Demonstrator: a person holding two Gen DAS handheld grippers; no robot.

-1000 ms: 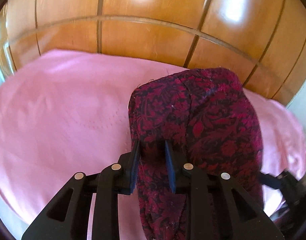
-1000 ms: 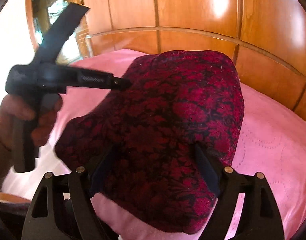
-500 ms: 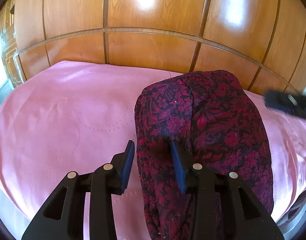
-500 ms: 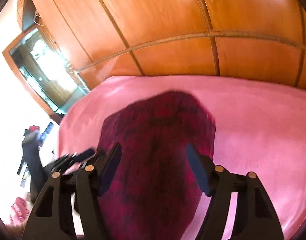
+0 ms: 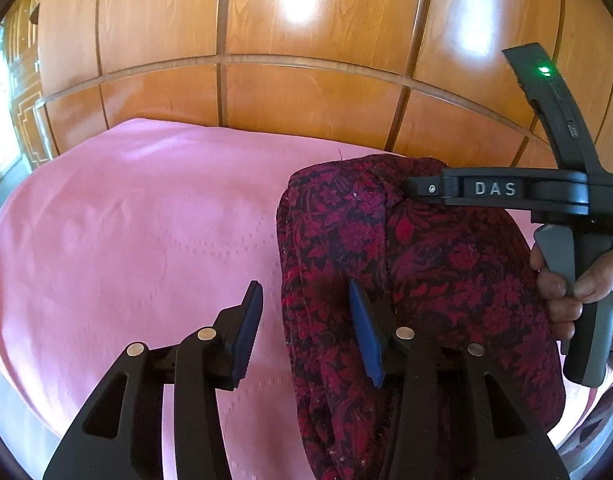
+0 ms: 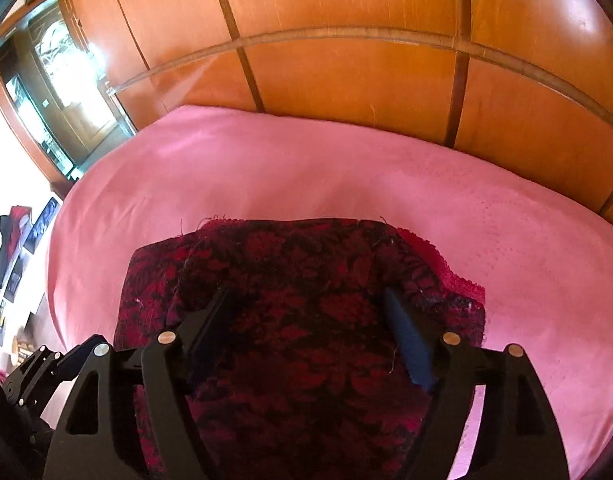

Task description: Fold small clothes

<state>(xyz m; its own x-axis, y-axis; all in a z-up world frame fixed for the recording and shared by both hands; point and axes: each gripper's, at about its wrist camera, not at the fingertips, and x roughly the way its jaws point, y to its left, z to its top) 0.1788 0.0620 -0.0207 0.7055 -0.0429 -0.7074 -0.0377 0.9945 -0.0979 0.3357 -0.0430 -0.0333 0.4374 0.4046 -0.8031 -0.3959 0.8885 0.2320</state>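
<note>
A dark red and black floral garment [image 5: 406, 280] lies folded in layers on the pink bed sheet [image 5: 126, 240]. My left gripper [image 5: 306, 328] is open at the garment's left edge; its right finger lies on the cloth, its left finger over the sheet. My right gripper [image 6: 306, 336] is open and low over the same garment [image 6: 306, 272], fingers spread across it, holding nothing. In the left wrist view the right gripper's black body [image 5: 506, 192] hangs over the garment's far part, held by a hand [image 5: 578, 292].
A glossy wooden panelled headboard [image 5: 306, 60] rises right behind the bed. In the right wrist view a wooden cabinet with glass [image 6: 54, 92] stands at the far left, and the left gripper's body [image 6: 38, 372] shows at the lower left.
My left gripper has opened and let go of the garment's edge. My right gripper has moved over the garment's far part and lowered toward it. The garment has settled flatter.
</note>
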